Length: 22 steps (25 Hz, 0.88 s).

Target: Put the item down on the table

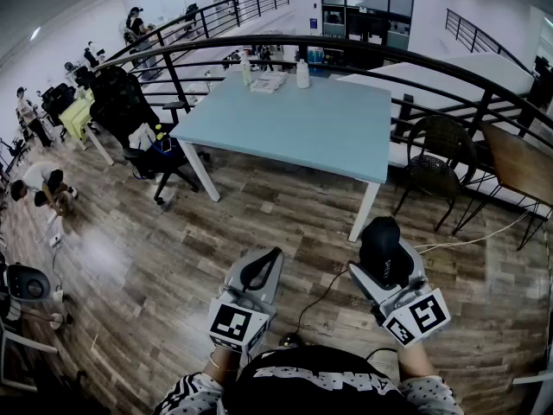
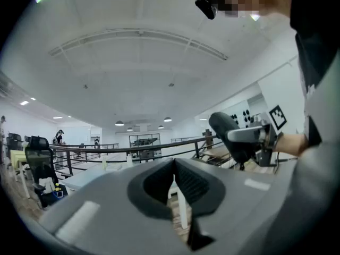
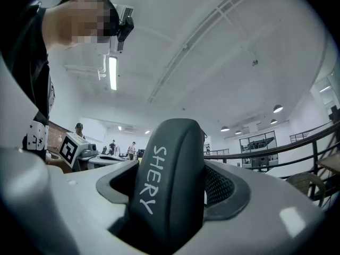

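While I stand on the wooden floor point(image 1: 173, 258) well short of the pale blue surface point(image 1: 320, 132), the step in hand is the carry: nothing has been set down yet, and I judge the task to be in its early part. My right gripper point(image 1: 381, 247) is clenched on the item point(image 3: 169, 185), a dark, rounded, padded thing with white lettering on its side. It stands upright between the jaws and fills the whole gap, its top rising above them. My left gripper point(image 1: 266, 266) is just to the left of it, closed up with nothing between its jaws. Both point level toward the far side of the room. The item is therefore in the air, near me and well apart from the surface. The next move calls for walking to the near edge, reaching over a bare part away from the bottle point(image 1: 302, 74) and papers point(image 1: 268, 81) at the far edge, lowering until the item rests, and only then releasing.
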### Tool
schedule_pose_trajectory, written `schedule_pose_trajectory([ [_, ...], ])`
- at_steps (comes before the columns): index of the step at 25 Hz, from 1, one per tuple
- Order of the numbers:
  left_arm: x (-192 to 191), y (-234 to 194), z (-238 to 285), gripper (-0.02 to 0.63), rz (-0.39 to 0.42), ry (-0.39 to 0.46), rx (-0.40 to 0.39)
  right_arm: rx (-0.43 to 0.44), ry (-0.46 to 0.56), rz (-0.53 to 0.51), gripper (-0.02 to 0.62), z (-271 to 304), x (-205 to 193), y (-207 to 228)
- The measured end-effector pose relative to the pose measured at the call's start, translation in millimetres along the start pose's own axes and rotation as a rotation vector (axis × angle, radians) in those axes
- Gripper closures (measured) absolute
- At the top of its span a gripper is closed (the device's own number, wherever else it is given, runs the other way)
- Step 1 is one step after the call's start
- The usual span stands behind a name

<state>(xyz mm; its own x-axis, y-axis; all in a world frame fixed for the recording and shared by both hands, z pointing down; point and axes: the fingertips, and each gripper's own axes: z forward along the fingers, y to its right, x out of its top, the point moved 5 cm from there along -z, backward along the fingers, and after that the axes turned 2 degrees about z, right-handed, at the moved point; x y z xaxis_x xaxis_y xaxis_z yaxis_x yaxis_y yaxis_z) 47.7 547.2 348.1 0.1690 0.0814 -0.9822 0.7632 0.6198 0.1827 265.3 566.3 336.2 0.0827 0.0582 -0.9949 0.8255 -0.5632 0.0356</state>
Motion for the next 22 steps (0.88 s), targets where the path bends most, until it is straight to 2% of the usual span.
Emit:
schedule_pose_trajectory([
  [12, -13.5, -22.0, -9.0, 0.606, -0.033, 0.006, 0.026, -0.013, -0.010, 0.051, 0.219, 15.3, -7.8, -4.8],
  [22, -26.2, -56.3, -20.0, 0.606, -0.065, 0.008, 0.043, -0.016, -0.018, 0.072, 0.219, 43.1, -14.4, -19.6],
])
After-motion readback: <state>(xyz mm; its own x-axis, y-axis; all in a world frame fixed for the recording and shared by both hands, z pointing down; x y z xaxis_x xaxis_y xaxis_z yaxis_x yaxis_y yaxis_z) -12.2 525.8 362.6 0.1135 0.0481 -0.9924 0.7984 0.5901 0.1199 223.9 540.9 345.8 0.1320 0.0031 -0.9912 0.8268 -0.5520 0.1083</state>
